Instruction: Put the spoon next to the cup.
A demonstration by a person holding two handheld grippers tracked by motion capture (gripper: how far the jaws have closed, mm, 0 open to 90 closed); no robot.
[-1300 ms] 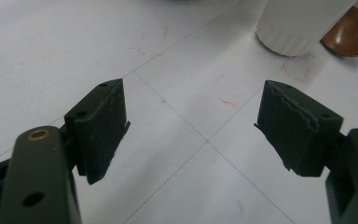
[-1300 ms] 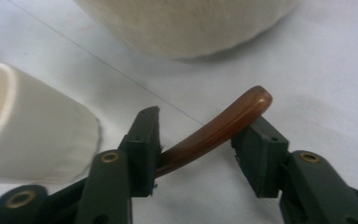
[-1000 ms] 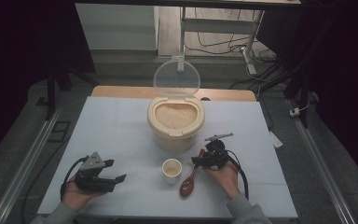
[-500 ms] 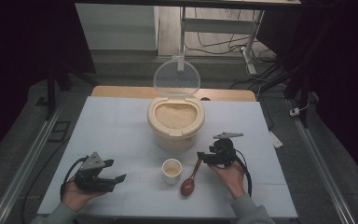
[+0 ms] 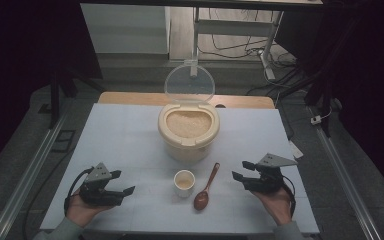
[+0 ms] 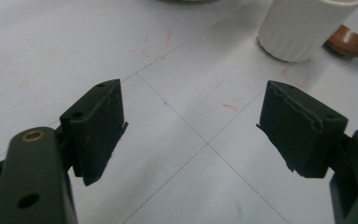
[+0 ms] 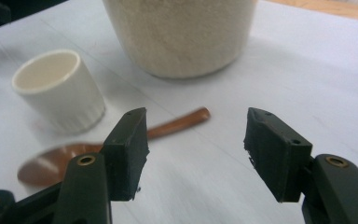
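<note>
Lying flat on the pale table [image 5: 130,135] just right of the small white cup [image 5: 184,182], the wooden spoon [image 5: 206,187] has its bowl toward the person and its handle pointing up toward the cream rice container [image 5: 188,131], whose clear lid [image 5: 189,83] stands open. Since the spoon is the nearest thing to the right gripper [image 5: 243,170], picking it up looks like the step in hand. That gripper sits well to the right of the spoon, holding nothing; its jaws have just been closing a little yet stand wide apart with nothing between them. A clean pickup probably means approaching the mid-handle square across it, keeping clear of the cup. The left gripper [image 5: 122,182] rests at the near left with its jaws spread and empty.
</note>
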